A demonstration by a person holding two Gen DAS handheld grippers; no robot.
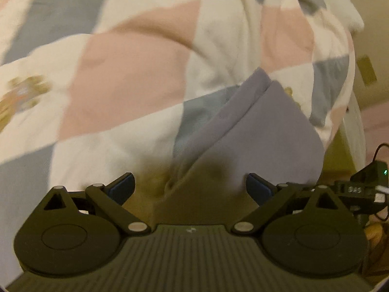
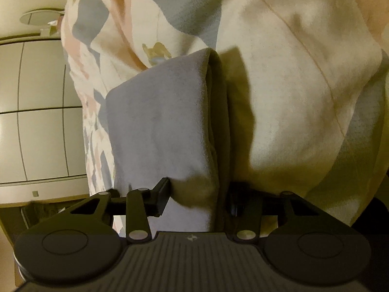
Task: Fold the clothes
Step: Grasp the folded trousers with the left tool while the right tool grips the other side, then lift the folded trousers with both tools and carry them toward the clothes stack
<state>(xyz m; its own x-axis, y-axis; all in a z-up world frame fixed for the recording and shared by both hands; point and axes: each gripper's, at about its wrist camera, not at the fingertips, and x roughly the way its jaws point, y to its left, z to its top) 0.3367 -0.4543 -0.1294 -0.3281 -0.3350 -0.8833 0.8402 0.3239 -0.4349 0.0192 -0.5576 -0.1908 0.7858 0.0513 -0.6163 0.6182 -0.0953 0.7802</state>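
Two grippers work over a bed covered by a checked quilt (image 1: 136, 73) of cream, pink and grey-blue squares, with small golden printed figures here and there. On it lies a lavender-grey garment (image 1: 267, 131), folded into several layers near the quilt's edge. The left gripper (image 1: 189, 189) has its jaws spread wide, blue pads well apart, with nothing held; a fold of the garment and the quilt lie ahead between the fingers, under a dark shadow. At the right edge of the left wrist view the other gripper's black housing (image 1: 359, 187) shows, with a small green light and a cable. The right gripper (image 2: 198, 198) sits with its jaws about half closed around the thick folded edge of the garment (image 2: 158, 126); the left pad presses into the cloth, while the right pad is lost in shadow, so I cannot tell how firmly it grips. Beside the bed, in the right wrist view, are pale cabinet fronts (image 2: 41, 121) with dark seams and a round white object (image 2: 41, 17) farther off.
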